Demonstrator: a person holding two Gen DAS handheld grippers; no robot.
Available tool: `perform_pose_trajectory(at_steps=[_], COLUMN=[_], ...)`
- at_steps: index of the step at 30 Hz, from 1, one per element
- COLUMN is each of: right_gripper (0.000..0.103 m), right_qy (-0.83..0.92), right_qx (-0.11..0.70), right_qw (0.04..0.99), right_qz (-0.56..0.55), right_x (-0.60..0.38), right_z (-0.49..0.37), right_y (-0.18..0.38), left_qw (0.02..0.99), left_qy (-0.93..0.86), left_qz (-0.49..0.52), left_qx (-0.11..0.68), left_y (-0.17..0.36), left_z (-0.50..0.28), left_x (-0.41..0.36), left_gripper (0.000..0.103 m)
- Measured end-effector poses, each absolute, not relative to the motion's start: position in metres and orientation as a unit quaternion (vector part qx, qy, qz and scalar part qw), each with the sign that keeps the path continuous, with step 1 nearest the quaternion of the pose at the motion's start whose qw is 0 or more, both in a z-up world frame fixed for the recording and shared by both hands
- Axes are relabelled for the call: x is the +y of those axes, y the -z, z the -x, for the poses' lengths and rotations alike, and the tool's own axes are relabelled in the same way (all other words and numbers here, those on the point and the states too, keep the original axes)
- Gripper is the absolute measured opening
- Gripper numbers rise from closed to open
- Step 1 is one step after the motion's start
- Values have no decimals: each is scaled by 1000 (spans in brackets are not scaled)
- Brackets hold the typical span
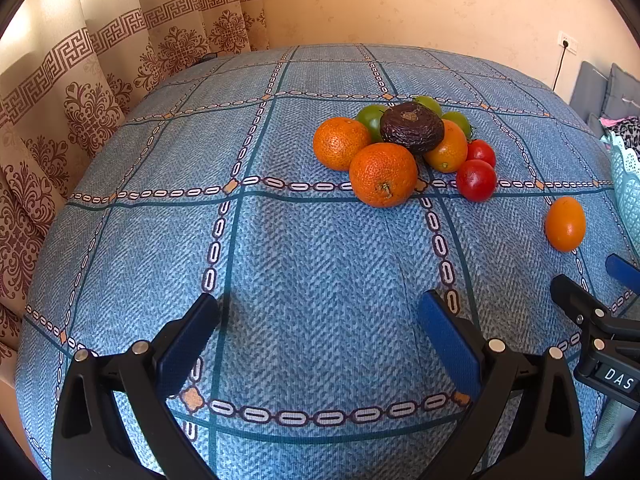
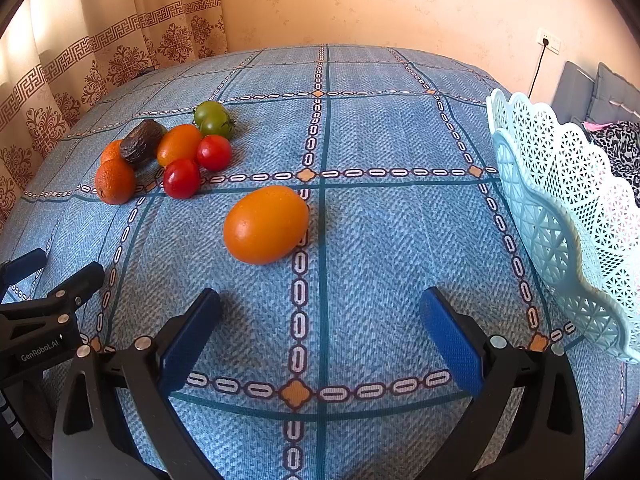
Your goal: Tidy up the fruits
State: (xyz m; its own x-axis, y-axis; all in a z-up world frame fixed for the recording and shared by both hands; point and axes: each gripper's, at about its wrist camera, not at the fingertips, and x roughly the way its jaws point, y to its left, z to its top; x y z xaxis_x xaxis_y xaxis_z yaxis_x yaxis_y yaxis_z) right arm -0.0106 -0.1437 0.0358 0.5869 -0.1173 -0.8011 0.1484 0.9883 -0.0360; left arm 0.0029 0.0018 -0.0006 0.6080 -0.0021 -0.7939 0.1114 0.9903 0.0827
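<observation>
Both the left tool (image 1: 320, 344) and right tool (image 2: 320, 340) are hovering fully open and empty, the right facing the lone orange fruit (image 2: 266, 224) lying mid-surface (image 2: 380, 240), presumably bound for the mesh basket (image 2: 560, 208) at the right edge.

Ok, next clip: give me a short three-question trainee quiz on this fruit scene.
1. True or false: the right gripper is closed on a fruit.
2. Multiple choice: where does the lone smooth orange fruit lie? A) inside the basket; B) on the tablecloth, apart from the pile; C) between the left gripper's fingers.
3. Fill in: the dark wrinkled fruit rests on top of the ____.

Key: 1. False, both grippers are open and hold nothing. 2. B. 3. Pile of oranges and green fruits.
</observation>
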Motion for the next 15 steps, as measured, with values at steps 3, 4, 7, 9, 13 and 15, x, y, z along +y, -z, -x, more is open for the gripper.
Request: perform_pose_trajectory(at_steps=[3,4,7,9,13,15], right_gripper=[101,101,101,101,101,101], right_qy=[74,74,70,68,61,59], right_qx=[447,446,433,425,402,391], right_qw=[891,892,898,901,912,916], right_qz=[-19,-19,-35,-45,-59,-64], right_x=[-145,-145,-150,-155,-158,-158], right_z=[10,7,13,18,25,27], right_y=[-35,-35,-37,-42,-48,-52], left_qw=[896,896,901,907,919,925], left_qy=[33,34,40,38,36,33], left_qz=[-60,-58,-52,-50,-47,-41], left_qx=[439,439,429,417,391,376], left_y=[-1,-2,-8,-13,-23,-28], left_z=[-3,-3,-1,4,8,11], left_x=[5,6,7,5,7,10], left_gripper=[98,98,98,98,98,98])
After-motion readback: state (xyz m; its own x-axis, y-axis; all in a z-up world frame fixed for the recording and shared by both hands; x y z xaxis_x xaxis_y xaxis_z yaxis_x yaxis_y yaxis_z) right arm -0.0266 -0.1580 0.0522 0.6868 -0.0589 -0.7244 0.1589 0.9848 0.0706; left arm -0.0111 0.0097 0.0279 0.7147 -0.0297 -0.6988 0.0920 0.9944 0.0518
